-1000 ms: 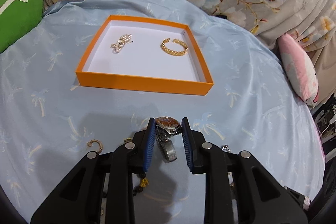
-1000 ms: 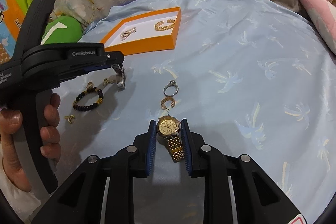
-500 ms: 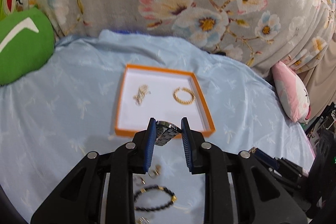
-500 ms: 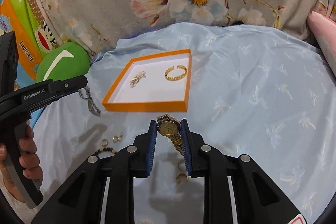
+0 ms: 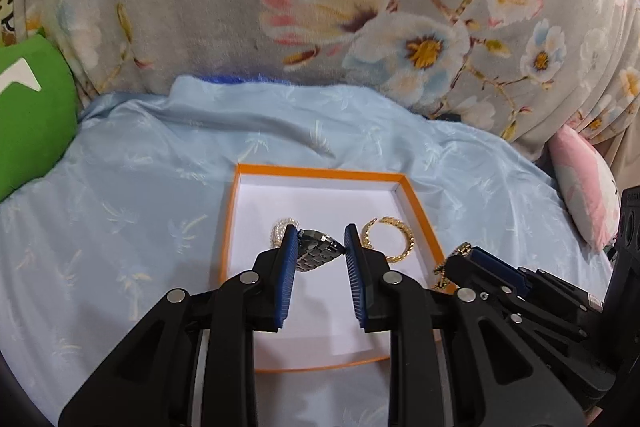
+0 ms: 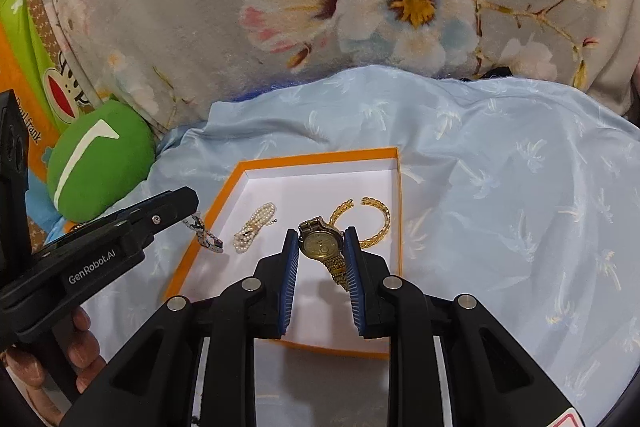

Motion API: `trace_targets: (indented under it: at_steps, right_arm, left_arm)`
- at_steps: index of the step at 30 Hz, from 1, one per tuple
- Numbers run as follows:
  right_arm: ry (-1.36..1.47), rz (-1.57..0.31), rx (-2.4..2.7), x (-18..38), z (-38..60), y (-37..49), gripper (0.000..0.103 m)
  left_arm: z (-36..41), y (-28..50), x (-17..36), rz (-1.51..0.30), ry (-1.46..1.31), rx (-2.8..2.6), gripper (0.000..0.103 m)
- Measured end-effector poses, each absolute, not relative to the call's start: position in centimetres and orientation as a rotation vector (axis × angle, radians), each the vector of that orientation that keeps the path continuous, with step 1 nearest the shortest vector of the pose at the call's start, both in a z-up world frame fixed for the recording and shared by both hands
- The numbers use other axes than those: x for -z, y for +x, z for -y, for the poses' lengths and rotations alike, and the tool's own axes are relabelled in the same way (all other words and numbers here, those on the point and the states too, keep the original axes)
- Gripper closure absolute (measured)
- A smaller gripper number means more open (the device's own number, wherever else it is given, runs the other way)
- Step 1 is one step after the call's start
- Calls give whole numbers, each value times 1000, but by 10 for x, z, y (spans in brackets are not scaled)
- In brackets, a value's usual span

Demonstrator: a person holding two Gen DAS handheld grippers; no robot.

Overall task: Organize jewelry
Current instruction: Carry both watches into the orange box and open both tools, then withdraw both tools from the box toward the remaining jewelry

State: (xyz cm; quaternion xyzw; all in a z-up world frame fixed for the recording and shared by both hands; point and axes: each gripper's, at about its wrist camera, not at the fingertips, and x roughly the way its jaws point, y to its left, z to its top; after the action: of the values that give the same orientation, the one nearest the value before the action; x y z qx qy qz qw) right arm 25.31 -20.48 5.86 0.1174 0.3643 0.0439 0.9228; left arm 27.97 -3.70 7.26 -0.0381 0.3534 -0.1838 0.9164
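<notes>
Claws first: my left claw is clenched on a silver watch, the pads biting the link band, and my right claw is clenched on a gold watch, pinching the case with the gold band hanging below between the fingers. Both loads hang above the white floor of the orange tray; neither rests on it yet, as far as I can judge.

Contents already in the tray: a pearl piece toward the left side and a gold chain bangle toward the right. From the right wrist view, the silver watch dangles right at the tray's left wall, near the pearls. The gold watch sits just in front of the bangle.

Recommendation for the placement in hand: I lower each claw until the band touches the floor before I release, so nothing drops or bounces over the low wall. I bring the left load further inside the wall and lay it in bare floor clear of the pearls; I keep the gold watch nearer than the bangle so links do not tangle. Risk noted: the tray sits on a soft blue bedsheet, so a nudge against a wall could shift it.
</notes>
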Motion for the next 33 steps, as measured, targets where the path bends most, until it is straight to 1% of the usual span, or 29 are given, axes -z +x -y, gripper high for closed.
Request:
trace_targets:
  at_steps: [7, 15, 16, 17, 18, 19, 20, 26, 30, 32, 33]
  right_arm:
    - [245, -828, -85, -23, 200, 272, 81]
    - [258, -863, -81, -9, 199, 279, 81]
    - [259, -862, -81, -9, 199, 279, 79]
    - [260, -858, -83, -10, 199, 279, 77]
    - [258, -851, -79, -11, 199, 278, 72]
    - [257, -845, -76, -13, 199, 277, 67]
    - [255, -838, -76, -15, 199, 276, 66]
    - [273, -782, -74, -39, 208, 248, 65]
    - [279, -754, -73, -55, 216, 204, 63]
    - [270, -755, -66, -57, 217, 180, 62]
    - [262, -761, -60, -56, 218, 166, 61]
  left_arm:
    - [44, 288, -33, -793, -74, 380, 80]
    - [38, 294, -9, -834, -82, 354, 79]
    - [38, 293, -8, -832, -84, 348, 79]
    - [37, 294, -8, -832, -84, 346, 78]
    - [37, 294, -7, -835, -86, 344, 75]
    - [36, 294, -7, -838, -88, 336, 64]
    - [35, 294, -7, -835, -91, 327, 58]
    - [18, 277, -34, -772, -134, 317, 57]
    - [-8, 249, -61, -714, -153, 307, 56]
    - [-22, 231, -68, -708, -156, 304, 52]
    - [-27, 223, -70, -709, -157, 302, 52]
